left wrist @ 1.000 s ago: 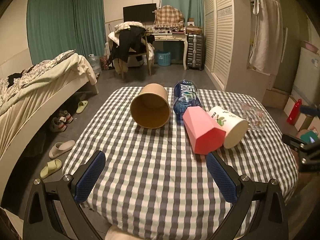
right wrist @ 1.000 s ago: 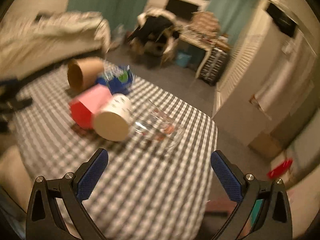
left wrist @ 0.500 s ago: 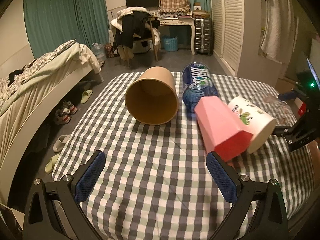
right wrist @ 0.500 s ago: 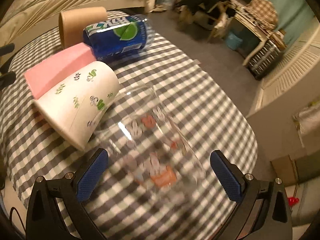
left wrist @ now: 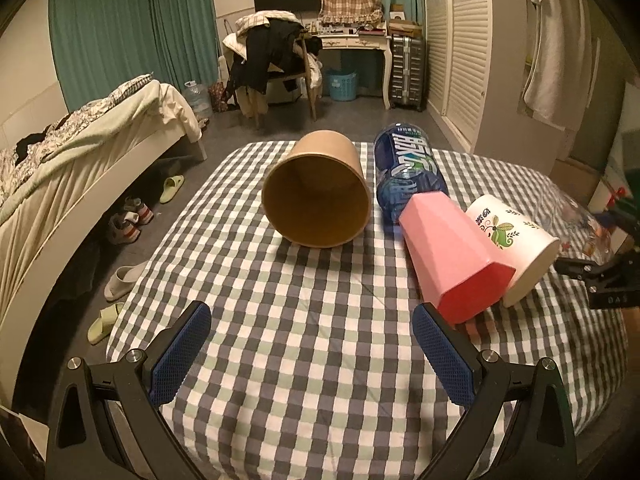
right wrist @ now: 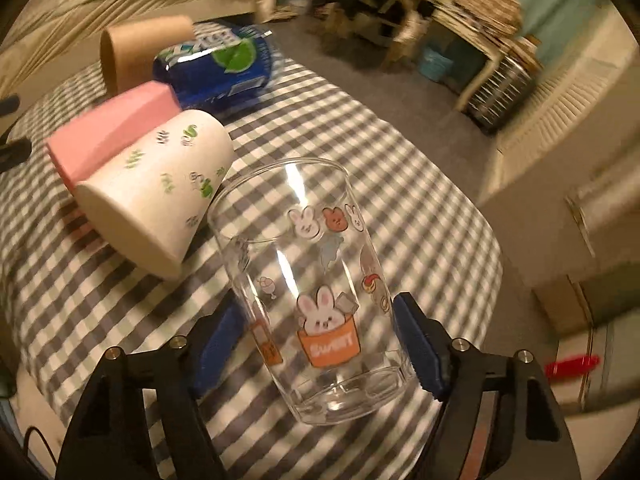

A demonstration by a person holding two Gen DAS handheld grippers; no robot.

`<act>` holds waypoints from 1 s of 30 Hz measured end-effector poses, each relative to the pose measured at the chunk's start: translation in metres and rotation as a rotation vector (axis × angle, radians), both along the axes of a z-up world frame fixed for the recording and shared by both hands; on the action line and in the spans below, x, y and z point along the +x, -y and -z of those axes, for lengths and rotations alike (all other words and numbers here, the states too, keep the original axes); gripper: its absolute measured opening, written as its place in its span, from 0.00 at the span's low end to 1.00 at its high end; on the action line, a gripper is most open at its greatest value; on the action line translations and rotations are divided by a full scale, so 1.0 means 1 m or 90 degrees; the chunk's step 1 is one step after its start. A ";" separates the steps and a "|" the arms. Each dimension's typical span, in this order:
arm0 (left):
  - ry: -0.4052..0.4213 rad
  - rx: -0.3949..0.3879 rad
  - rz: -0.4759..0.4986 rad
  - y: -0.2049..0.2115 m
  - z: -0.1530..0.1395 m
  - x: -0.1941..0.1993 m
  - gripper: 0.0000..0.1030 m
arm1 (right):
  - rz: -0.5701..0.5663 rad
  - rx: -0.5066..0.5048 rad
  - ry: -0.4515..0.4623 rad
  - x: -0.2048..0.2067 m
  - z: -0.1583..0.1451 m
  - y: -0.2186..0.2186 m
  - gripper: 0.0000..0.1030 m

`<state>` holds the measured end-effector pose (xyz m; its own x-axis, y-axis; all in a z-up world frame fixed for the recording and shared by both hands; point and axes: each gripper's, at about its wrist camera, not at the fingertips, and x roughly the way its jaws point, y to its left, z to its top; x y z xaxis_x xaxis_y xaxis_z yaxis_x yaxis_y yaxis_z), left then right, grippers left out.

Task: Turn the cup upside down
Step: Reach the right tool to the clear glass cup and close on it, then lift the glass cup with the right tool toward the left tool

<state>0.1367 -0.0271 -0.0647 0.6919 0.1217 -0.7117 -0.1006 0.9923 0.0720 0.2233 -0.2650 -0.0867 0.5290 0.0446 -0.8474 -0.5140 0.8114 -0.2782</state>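
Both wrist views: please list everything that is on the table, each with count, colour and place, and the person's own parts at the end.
Glass cup: 1, clear with rabbit prints, lying at the table's right end, between the right jaws.
Paper cup: 1, white with green leaves, on its side left of the glass.
Faceted cup: 1, pink, on its side against the white cup.
Bottle: 1, blue label, lying behind the pink cup.
Paper tub: 1, brown, on its side, mouth toward the left camera.
Tablecloth: 1, grey, white and green check.
Left gripper: open, empty.
Right gripper: around the glass; contact unclear.
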 end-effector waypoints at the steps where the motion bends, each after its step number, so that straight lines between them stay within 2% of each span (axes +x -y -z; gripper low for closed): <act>1: 0.003 -0.004 0.001 -0.002 -0.001 -0.003 1.00 | 0.024 0.010 0.001 -0.008 -0.004 0.004 0.71; 4: 0.012 -0.014 0.004 -0.006 -0.006 -0.011 1.00 | 0.063 0.038 0.006 -0.034 -0.015 0.008 0.67; 10: 0.029 -0.036 0.012 -0.021 -0.013 -0.025 1.00 | 0.068 0.076 0.009 -0.085 -0.024 -0.009 0.62; 15: 0.040 -0.044 0.010 -0.041 -0.017 -0.037 1.00 | 0.036 0.097 -0.002 -0.118 -0.027 -0.053 0.61; 19: 0.053 -0.053 -0.023 -0.069 -0.019 -0.043 1.00 | 0.031 0.148 0.003 -0.125 -0.032 -0.094 0.61; 21: 0.055 -0.058 -0.043 -0.084 -0.017 -0.045 1.00 | 0.035 0.162 0.025 -0.129 -0.031 -0.122 0.61; 24: 0.055 -0.054 -0.066 -0.102 -0.016 -0.046 1.00 | 0.076 0.197 0.044 -0.130 -0.023 -0.154 0.61; 27: 0.053 -0.049 -0.079 -0.118 -0.012 -0.047 1.00 | 0.141 0.187 0.094 -0.132 -0.012 -0.181 0.61; 30: 0.045 -0.050 -0.083 -0.131 -0.010 -0.045 1.00 | 0.205 0.221 0.091 -0.130 -0.007 -0.194 0.61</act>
<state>0.0914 0.1040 -0.0549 0.7224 0.1603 -0.6726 -0.2314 0.9727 -0.0167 0.0934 -0.0708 -0.0799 0.6722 0.1271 -0.7294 -0.1983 0.9801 -0.0120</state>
